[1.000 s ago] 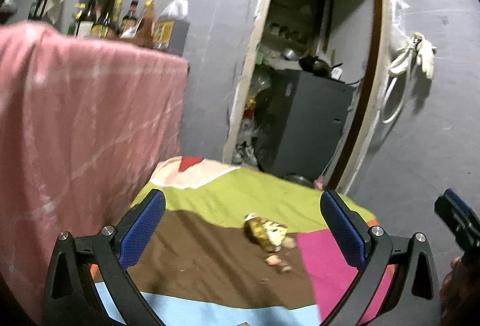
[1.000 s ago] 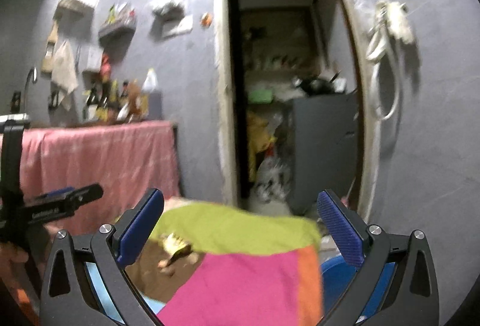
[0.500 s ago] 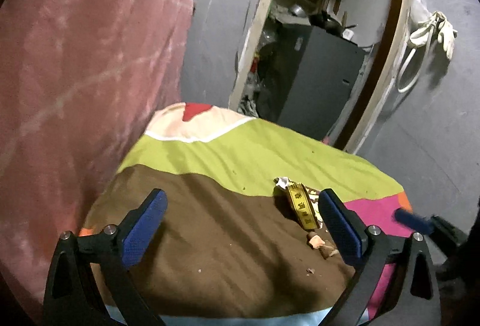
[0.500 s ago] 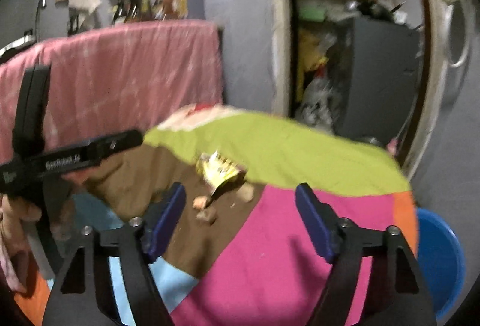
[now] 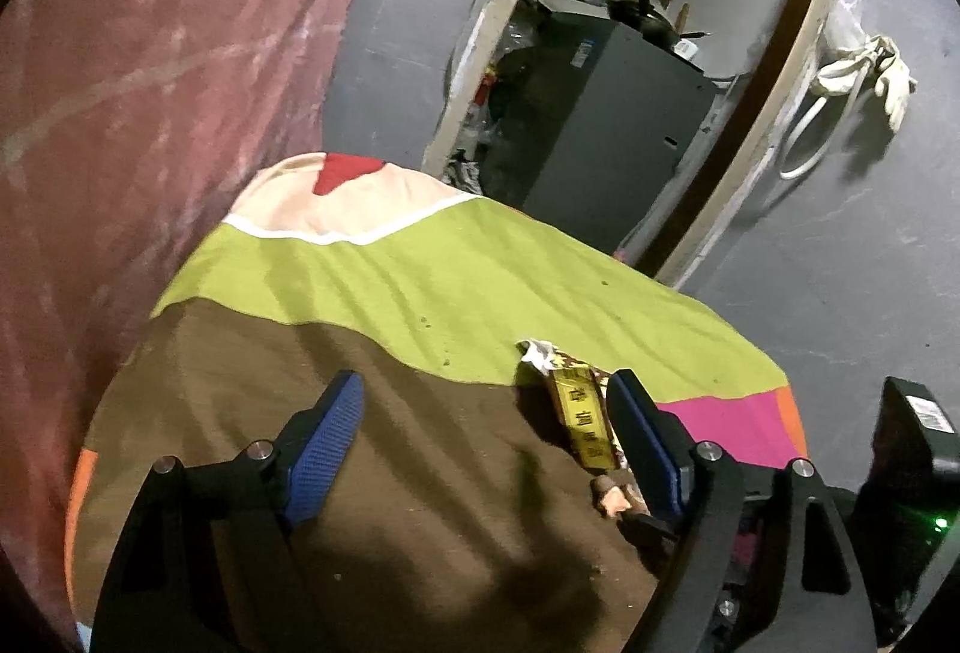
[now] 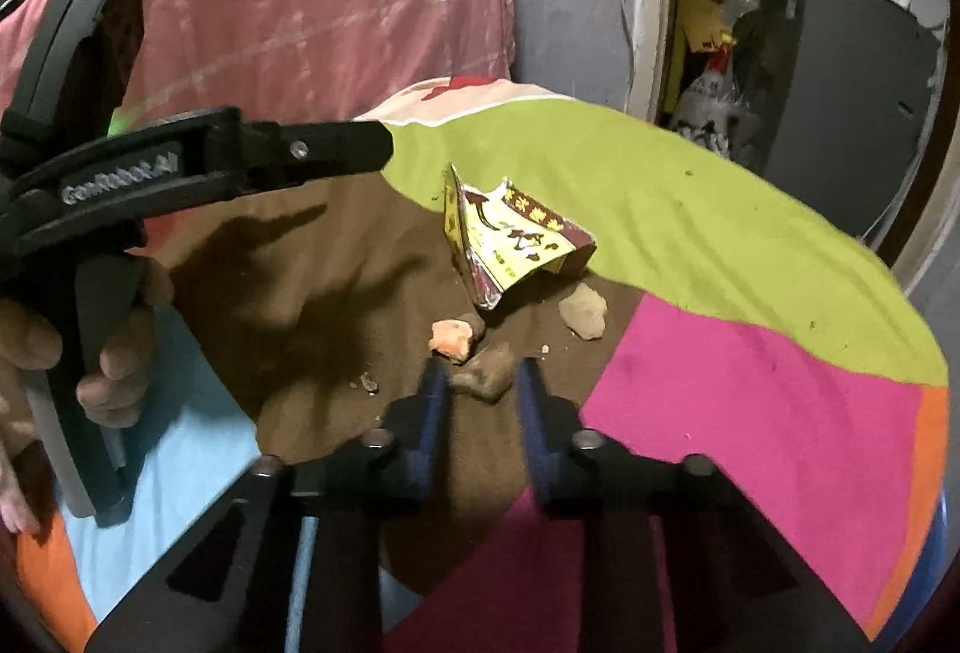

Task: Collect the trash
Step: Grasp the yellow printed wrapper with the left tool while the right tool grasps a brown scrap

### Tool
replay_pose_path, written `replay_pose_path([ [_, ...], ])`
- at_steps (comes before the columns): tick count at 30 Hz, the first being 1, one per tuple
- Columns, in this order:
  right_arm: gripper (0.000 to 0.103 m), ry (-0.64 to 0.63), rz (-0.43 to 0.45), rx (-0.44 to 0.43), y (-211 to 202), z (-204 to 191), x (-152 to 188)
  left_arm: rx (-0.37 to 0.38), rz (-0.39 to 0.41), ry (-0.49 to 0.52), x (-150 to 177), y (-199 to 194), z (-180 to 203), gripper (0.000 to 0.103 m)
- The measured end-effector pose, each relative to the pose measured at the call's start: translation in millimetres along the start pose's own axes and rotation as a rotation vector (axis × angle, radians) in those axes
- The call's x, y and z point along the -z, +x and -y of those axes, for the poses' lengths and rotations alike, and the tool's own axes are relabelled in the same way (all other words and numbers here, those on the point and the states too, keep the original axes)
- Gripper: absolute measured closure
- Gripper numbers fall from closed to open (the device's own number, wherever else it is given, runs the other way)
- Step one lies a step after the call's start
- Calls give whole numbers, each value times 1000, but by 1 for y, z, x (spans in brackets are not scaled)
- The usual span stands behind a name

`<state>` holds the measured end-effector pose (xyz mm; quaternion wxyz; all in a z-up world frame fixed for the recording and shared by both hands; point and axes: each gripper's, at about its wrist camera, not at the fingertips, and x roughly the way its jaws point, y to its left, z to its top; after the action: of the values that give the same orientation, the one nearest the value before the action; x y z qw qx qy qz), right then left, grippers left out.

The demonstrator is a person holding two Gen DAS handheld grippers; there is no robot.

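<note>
Brown scrap (image 6: 485,374): a small lump of food waste on the brown panel of the patchwork tablecloth (image 6: 750,401), lying between the tips of the right gripper (image 6: 477,383). The blue pads stand narrowly apart, close on either side of the lump; whether they already press it cannot be told. Just beyond the fingertips lies an orange scrap (image 6: 451,336); further ahead and slightly right, a tan scrap (image 6: 583,318); beyond these, a torn yellow-and-maroon snack wrapper (image 6: 510,245) on the seam of the brown and green panels.

Left gripper (image 5: 489,428): wide open and empty, held above the cloth. The wrapper (image 5: 579,422) sits against the inner side of its right finger, and a scrap (image 5: 609,497) lies nearer that finger's base.

Technique, as a judgement: close squarely on the lump's middle with light pressure, since it looks crumbly, and lift straight up so the orange piece is not dragged along.

Legible text: the side of the left gripper's body (image 6: 198,161) reads roughly "GenRobot.AI". The wrapper bears printed characters, too distorted to read.
</note>
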<state>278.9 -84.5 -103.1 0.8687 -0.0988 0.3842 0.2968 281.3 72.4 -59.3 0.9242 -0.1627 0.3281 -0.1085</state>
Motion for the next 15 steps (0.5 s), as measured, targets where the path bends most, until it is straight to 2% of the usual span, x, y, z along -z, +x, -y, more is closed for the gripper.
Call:
replay_pose_path([
  [5, 85, 33, 32, 28, -12, 16, 6, 27, -26, 21, -2, 10, 7, 26],
  [9, 85, 56, 67, 72, -24, 31, 9, 42, -77, 31, -5, 27, 14, 32],
  [12, 85, 74, 83, 80, -28, 42, 8, 57, -109, 17, -7, 39, 17, 33],
  [15, 85, 81, 93, 88, -30, 49, 8, 72, -157, 0, -10, 53, 19, 39],
])
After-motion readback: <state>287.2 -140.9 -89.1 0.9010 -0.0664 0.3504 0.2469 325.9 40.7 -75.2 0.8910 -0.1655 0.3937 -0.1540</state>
